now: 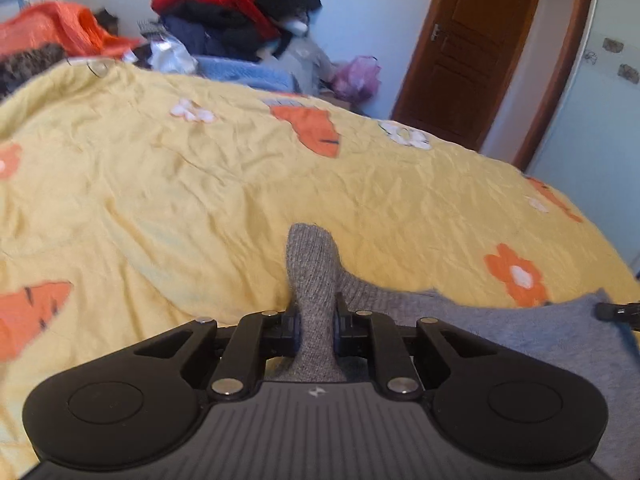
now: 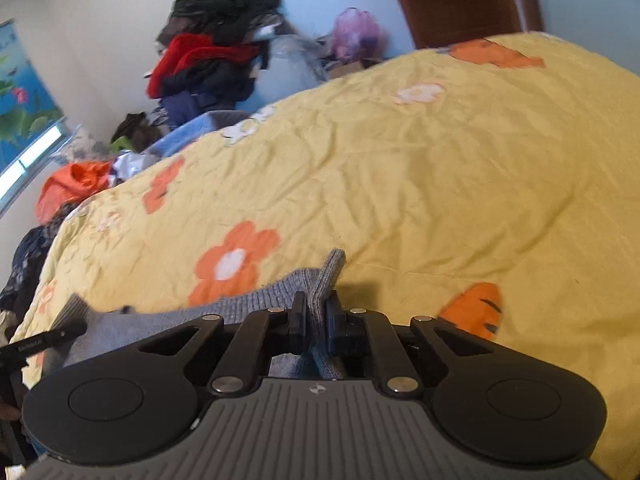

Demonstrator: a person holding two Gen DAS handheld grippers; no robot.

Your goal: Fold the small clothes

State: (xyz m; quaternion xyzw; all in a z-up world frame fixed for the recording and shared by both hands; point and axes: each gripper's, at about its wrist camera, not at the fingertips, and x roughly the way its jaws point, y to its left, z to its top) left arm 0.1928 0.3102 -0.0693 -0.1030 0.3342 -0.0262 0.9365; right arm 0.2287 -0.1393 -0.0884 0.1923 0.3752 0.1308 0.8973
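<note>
Over yellow bedspread point(image 1: 200, 184), left tongs point(image 1: 316, 326) and right tongs point(image 2: 316, 320) each clamped on grey knit garment point(image 1: 460, 320)

Bed point(image 1: 200, 184) covered by a creased yellow quilt point(image 2: 420, 168) printed with orange carrots, orange flowers and white flowers. Near edge: a grey knitted garment point(image 1: 500, 332) lying partly on the quilt, one end raised off it. Far side: a heaped pile of clothes point(image 1: 232, 8) in red, black and navy, an orange fabric point(image 1: 60, 28), and a folded blue item point(image 1: 244, 72) at the quilt's border
</note>
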